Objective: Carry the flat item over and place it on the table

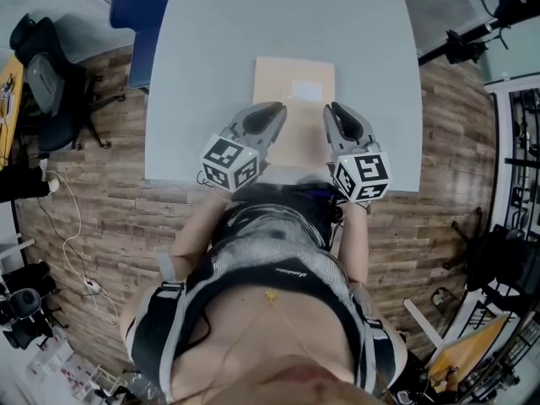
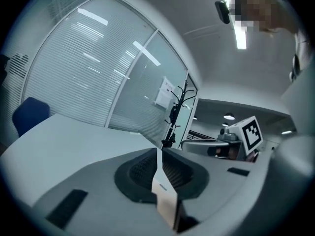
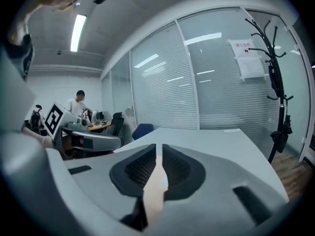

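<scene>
A flat tan envelope-like sheet with a white label hangs level over the near part of the grey table. My left gripper is shut on its near left edge and my right gripper is shut on its near right edge. In the left gripper view the sheet shows edge-on as a thin pale strip pinched between the dark pads of the left gripper. Likewise, the right gripper view shows the sheet clamped edge-on in the right gripper.
A blue chair stands at the table's far left corner, with a black office chair further left. Cables lie on the wooden floor. A coat rack stands by the glass wall. A person is at a desk in the distance.
</scene>
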